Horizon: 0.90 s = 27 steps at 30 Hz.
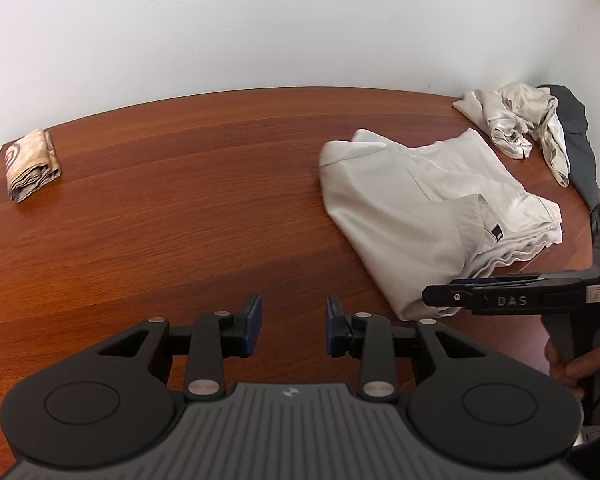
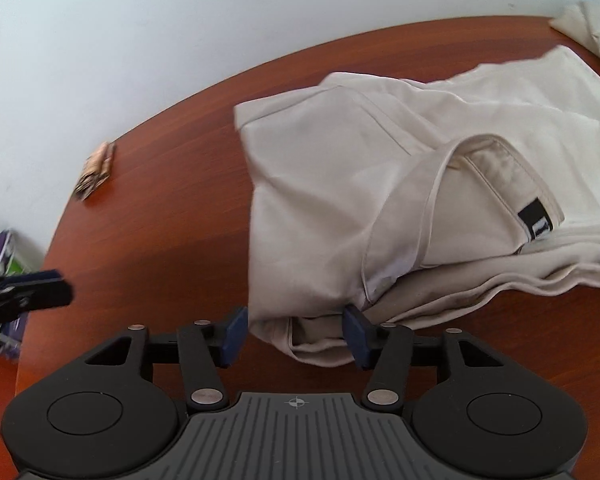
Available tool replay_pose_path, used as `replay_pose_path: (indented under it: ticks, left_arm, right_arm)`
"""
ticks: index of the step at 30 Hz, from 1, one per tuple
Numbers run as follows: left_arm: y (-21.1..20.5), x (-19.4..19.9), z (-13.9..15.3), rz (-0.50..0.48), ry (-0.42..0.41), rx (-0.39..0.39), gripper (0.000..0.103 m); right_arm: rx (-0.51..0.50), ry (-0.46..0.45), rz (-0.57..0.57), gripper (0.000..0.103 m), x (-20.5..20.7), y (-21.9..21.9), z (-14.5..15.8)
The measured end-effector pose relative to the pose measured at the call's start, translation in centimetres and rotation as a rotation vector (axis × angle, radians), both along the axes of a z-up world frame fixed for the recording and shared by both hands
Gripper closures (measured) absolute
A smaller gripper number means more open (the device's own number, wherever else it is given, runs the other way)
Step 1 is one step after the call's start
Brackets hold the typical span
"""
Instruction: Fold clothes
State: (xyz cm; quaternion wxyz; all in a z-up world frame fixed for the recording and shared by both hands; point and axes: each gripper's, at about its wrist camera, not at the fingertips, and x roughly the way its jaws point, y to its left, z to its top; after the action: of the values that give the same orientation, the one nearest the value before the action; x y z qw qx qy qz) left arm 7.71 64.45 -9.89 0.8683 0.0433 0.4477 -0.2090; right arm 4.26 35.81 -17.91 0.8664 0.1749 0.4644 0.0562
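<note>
Folding work is laid out across a reddish wooden table (image 1: 180, 200), and we are seeing it through the two gripper cameras. We are finding a pale beige garment (image 2: 340, 184), seemingly trousers folded over on themselves with a small dark label showing, lying right of the table's middle, where both tools can reach it. A small patterned cloth (image 1: 32, 164), already folded, is sitting well apart at the far left edge, probably parked there as finished work. A crumpled cream garment (image 1: 520, 120) and a dark grey one (image 1: 580, 140) are waiting at the far right corner, touching each other, likely the pile not yet handled. The right gripper (image 2: 296, 332) is pointing steeply down at the near corner of the beige garment; its blue pads are standing apart with that bunched corner lying between them, and we are judging that they are not pressing on it, though the cloth is hiding part of the right pad. The left gripper (image 1: 294, 330) is angling down over bare wood just left of the garment, its jaws apart and holding nothing. In the left camera, a hand (image 1: 572, 364) is wrapping the right tool's handle at the lower right edge.
</note>
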Motion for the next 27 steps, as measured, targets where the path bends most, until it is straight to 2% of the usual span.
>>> replay_pose_path:
  ticks: [5,9,10,11,12,14,17,22,27]
  left_arm:
    - [0.7,0.7,0.2,-0.014,-0.012,0.000,0.065]
    - [0.7,1.0,0.5,-0.041,-0.035,-0.006,0.064]
    - [0.7,1.1,0.6,-0.049,-0.038,-0.004,0.064]
    - [0.7,1.2,0.6,-0.055,-0.040,-0.002,0.064]
    - [0.8,1.2,0.6,-0.062,-0.041,0.000,0.064]
    - [0.8,1.4,0.6,-0.074,-0.044,0.004,0.064]
    - [0.9,1.6,0.6,-0.094,-0.052,0.026,0.064]
    - [1.0,2.2,0.2,-0.134,-0.055,0.036,0.062]
    - [0.1,2.3,-0.9,-0.227,-0.047,0.044,0.061]
  right_arm:
    - [-0.021,0.019,-0.067,0.047,1.0,1.6,-1.0]
    - [-0.109,0.014,-0.061,0.047,1.5,3.7,-1.4]
    - [-0.135,0.007,-0.054,0.051,1.5,4.1,-1.4]
    - [-0.161,-0.001,-0.045,0.061,1.4,4.6,-1.5]
    - [-0.173,-0.009,-0.038,0.065,1.2,4.8,-1.5]
    - [-0.154,-0.020,-0.047,0.079,0.9,4.5,-1.5]
    - [-0.134,-0.027,-0.064,0.090,0.1,3.8,-1.2]
    - [-0.131,-0.022,-0.065,0.092,-2.6,2.6,-0.6]
    - [-0.129,-0.011,-0.067,0.092,-6.6,1.1,-0.2]
